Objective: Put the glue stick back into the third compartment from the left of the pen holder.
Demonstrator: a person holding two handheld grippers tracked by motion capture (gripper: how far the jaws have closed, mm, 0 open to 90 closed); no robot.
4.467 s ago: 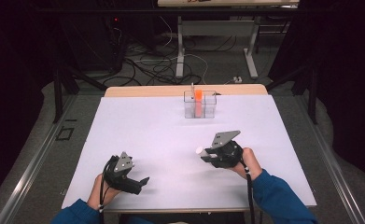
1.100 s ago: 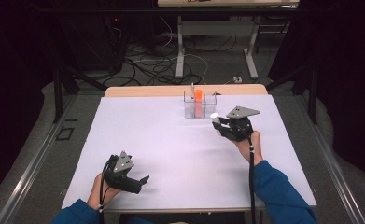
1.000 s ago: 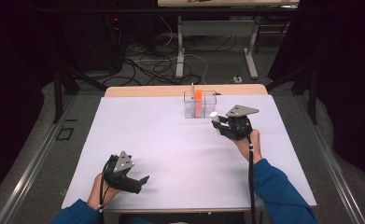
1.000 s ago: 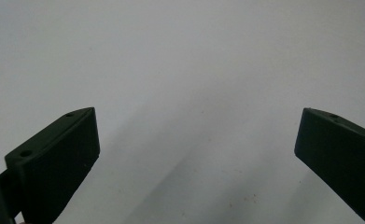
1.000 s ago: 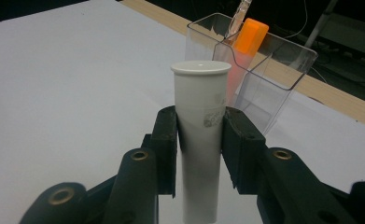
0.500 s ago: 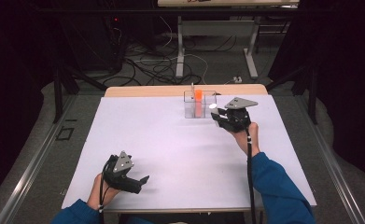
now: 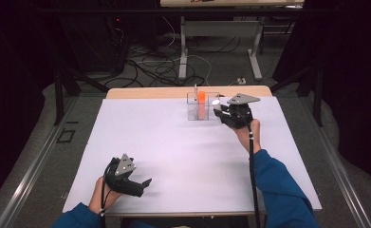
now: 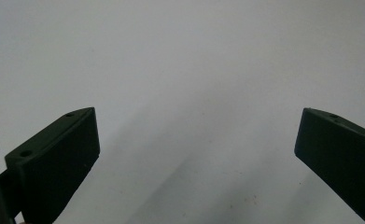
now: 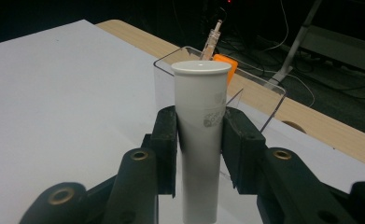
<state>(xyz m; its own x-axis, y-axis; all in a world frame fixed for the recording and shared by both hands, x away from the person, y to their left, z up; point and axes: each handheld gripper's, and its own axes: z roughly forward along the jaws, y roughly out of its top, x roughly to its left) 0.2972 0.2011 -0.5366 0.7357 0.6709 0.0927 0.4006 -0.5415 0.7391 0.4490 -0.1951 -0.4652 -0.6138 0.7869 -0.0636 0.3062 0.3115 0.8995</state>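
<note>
2 tongs work over a white counter [image 7: 183, 156]. Nearest, at about 7 o'clock on the counter, the left tongs [image 7: 134, 184] sit low in the person's left hand [image 7: 102, 192]; in the left gripper view their jaws stand wide apart with only bare white surface between them. Farther off, at about 1 o'clock, the right tongs [image 7: 219, 110] are held up in the right hand [image 7: 246, 133], and in the right gripper view these tongs [image 9: 200, 144] are clamped narrow on a white tube [image 9: 200, 140], which stands upright between the pads with its flat cap above them. Just beyond the tube, at 12 o'clock, stands a clear box [image 7: 202, 105] with 1 orange piece [image 7: 201, 97] inside and a thin pale stick [image 9: 212, 36] rising from it. Behind the box runs the counter's wooden edge [image 7: 164, 91].
</note>
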